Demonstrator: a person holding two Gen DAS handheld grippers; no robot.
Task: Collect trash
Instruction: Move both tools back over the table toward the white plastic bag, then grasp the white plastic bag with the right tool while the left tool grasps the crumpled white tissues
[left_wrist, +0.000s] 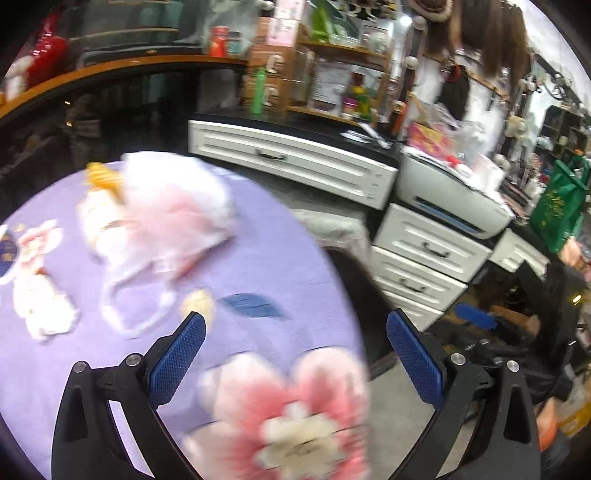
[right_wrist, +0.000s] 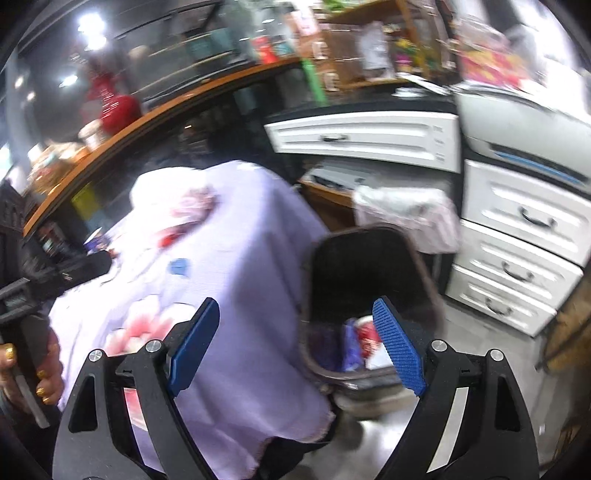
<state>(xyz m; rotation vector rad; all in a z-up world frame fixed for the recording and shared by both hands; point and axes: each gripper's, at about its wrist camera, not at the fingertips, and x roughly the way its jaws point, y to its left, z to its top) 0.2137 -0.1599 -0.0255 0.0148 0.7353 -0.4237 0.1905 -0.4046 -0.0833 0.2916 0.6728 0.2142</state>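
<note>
Upright, dark bin (right_wrist: 369, 266) mouth tilts cameraward.

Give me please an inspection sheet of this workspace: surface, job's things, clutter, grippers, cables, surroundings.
Surface: round table under a lilac flowered cloth.
Job's things: dark bin on the floor beside the table, some trash inside; white-pink plastic bag and wrappers on the cloth.
Clutter: small yellowish scrap near the left fingers.
Grippers: left gripper open, empty; right gripper open, empty, with the bin in front of it.
Cables: nothing seen.
Surroundings: white drawers, printer, crowded shelves, green bag.
</note>
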